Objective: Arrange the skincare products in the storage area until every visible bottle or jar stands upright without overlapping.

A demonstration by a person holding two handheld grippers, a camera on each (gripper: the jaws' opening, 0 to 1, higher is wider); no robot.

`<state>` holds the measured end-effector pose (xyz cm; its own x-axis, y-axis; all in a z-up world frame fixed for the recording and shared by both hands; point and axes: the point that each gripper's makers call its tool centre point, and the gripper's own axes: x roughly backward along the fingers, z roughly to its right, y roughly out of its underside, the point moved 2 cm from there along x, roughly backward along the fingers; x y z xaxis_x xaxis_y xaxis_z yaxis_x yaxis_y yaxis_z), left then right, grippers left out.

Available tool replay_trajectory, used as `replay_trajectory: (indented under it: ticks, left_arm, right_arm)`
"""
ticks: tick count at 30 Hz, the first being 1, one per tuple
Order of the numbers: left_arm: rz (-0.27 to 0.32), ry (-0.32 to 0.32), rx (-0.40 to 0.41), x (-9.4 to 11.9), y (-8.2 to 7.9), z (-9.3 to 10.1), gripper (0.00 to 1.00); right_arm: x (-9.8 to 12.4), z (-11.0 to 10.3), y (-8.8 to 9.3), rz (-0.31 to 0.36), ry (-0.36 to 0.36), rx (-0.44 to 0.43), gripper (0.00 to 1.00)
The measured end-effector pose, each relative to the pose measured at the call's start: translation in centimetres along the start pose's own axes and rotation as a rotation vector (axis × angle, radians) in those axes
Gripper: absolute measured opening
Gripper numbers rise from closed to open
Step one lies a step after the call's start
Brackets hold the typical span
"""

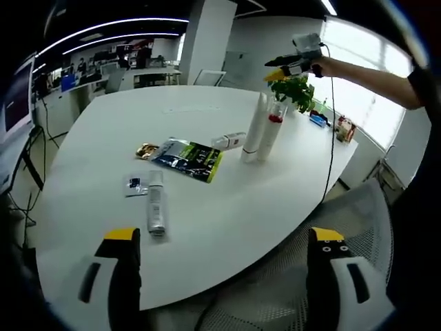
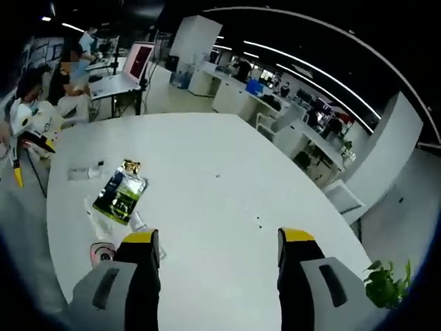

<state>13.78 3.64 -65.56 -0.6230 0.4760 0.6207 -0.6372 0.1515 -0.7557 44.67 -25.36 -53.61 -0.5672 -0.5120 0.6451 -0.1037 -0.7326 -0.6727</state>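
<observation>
both tools open, nothing held
i could topple the two standing bottles (image 1: 260, 131) when lifting the lying tube (image 1: 156, 205) on the bench (image 1: 227, 207).

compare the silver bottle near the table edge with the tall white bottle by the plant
The silver bottle lies flat on the white table; the tall white bottle stands upright. The silver one is shorter and shiny, the white one taller and matte. The silver one lies alone; the white one touches a red-capped bottle. Both are slim cylinders.
</observation>
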Motion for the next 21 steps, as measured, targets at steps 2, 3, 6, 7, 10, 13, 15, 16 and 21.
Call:
replay_trajectory:
  ticks: [2,3,6,7,10,13,15,16,21]
  left_arm:
    - [0.003,-0.002,0.007,0.0,0.0,0.0,0.95]
    - [0.005,-0.004,0.011,0.0,0.0,0.0,0.95]
    - [0.004,-0.016,0.019,0.0,-0.1,-0.2,0.94]
    - [0.001,-0.022,0.019,-0.1,0.0,-0.2,0.94]
    - [-0.004,-0.037,0.02,-0.1,0.0,-0.5,0.94]
    - [-0.008,-0.053,0.032,-0.1,0.1,-0.8,0.94]
    - [-0.012,-0.059,0.044,-0.1,0.3,-1.0,0.94]
    - [-0.015,-0.063,0.049,-0.1,0.3,-1.2,0.94]
    - [-0.028,-0.089,0.063,-0.2,0.4,-1.5,0.94]
  right_arm:
    - [-1.1,-0.5,1.0,-0.044,-0.035,0.034,0.65]
    - [-1.9,-0.8,2.1,-0.082,-0.072,0.068,0.65]
    - [-3.2,-2.1,3.7,-0.146,-0.132,0.126,0.64]
    - [-4.8,-2.4,4.6,-0.174,-0.174,0.141,0.63]
    - [-6.0,-2.5,5.4,-0.195,-0.201,0.152,0.62]
    - [-7.8,-3.1,5.7,-0.181,-0.252,0.141,0.57]
    - [-8.8,-3.9,6.1,-0.178,-0.322,0.116,0.48]
    - [-9.3,-4.5,6.2,-0.173,-0.351,0.113,0.45]
    - [-11.0,-6.7,6.8,-0.175,-0.452,0.139,0.42]
